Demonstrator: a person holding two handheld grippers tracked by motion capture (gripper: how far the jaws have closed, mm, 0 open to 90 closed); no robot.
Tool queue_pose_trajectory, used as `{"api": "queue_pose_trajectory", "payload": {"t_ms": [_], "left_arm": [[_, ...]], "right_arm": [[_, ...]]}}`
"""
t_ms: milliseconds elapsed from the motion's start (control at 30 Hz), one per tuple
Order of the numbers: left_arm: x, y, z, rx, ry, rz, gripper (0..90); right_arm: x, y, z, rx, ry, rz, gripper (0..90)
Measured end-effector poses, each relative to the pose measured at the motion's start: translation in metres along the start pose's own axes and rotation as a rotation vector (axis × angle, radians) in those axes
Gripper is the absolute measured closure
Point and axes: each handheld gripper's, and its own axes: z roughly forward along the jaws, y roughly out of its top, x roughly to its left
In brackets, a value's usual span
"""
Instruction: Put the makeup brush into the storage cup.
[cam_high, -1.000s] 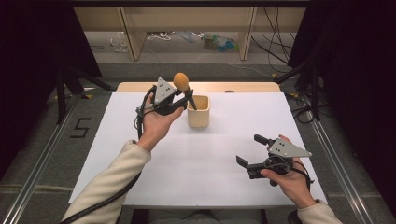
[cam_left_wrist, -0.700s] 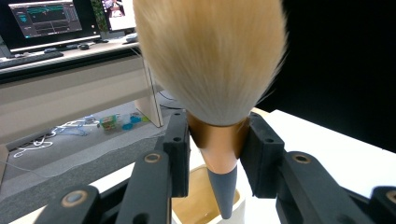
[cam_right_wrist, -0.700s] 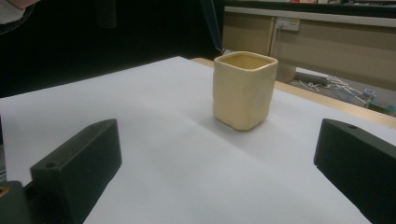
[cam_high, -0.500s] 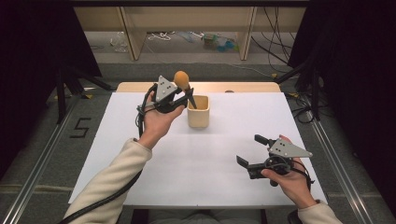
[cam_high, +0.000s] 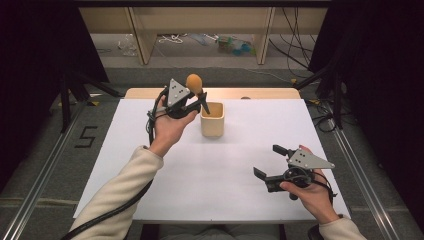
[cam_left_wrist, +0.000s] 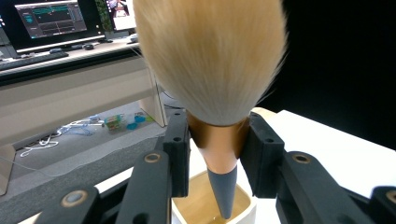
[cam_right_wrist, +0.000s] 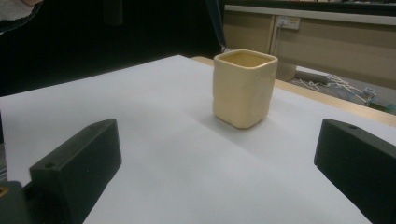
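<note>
A makeup brush (cam_left_wrist: 212, 70) with a fluffy tan head, copper ferrule and grey handle is clamped in my left gripper (cam_high: 196, 102), bristles up (cam_high: 194, 82). Its grey handle tip (cam_left_wrist: 223, 193) hangs just over the mouth of a cream square cup (cam_high: 212, 119) (cam_left_wrist: 215, 210). The jaws press the copper ferrule from both sides in the left gripper view. My right gripper (cam_high: 270, 161) rests low near the table's front right, open with nothing between its fingers; in its own view the cup (cam_right_wrist: 243, 87) stands ahead, apart from the jaws.
The white tabletop (cam_high: 240, 150) lies around the cup. A wooden strip (cam_high: 260, 93) runs along the back edge. Beyond it stand wooden frame legs (cam_high: 139, 35) and floor clutter (cam_high: 232, 45). Monitors (cam_left_wrist: 51, 18) sit on a desk in the left gripper view.
</note>
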Motion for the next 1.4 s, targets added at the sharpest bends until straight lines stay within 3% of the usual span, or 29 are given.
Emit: {"api": "queue_pose_trajectory", "payload": {"t_ms": [400,733,767,800,867,900,933,1400], "left_arm": [[0.002,0.0,0.005,0.004,0.006,0.007,65.7],[0.002,0.002,0.008,0.007,0.009,0.015,65.7],[0.001,0.002,0.009,0.008,0.008,0.018,65.7],[0.004,0.003,0.01,-0.004,0.02,0.049,65.7],[0.001,0.002,0.01,0.008,0.009,0.018,65.7],[0.003,0.003,0.011,-0.005,0.023,0.05,65.7],[0.001,0.002,0.011,0.007,0.011,0.02,65.7],[0.0,0.0,0.019,0.012,0.005,0.015,65.7]], "right_arm": [[-0.001,0.0,0.001,-0.014,-0.001,-0.024,1.3],[-0.001,0.0,0.0,-0.007,0.0,-0.017,1.3],[-0.001,0.0,0.001,-0.008,0.0,-0.017,1.4],[-0.001,0.0,0.001,-0.007,0.0,-0.017,1.3],[-0.001,0.0,0.001,-0.007,0.001,-0.017,1.3],[-0.001,0.0,0.001,-0.008,0.0,-0.017,1.3],[-0.001,0.0,0.001,-0.007,0.0,-0.017,1.3],[-0.001,-0.001,0.001,-0.014,0.0,-0.022,1.3]]}}
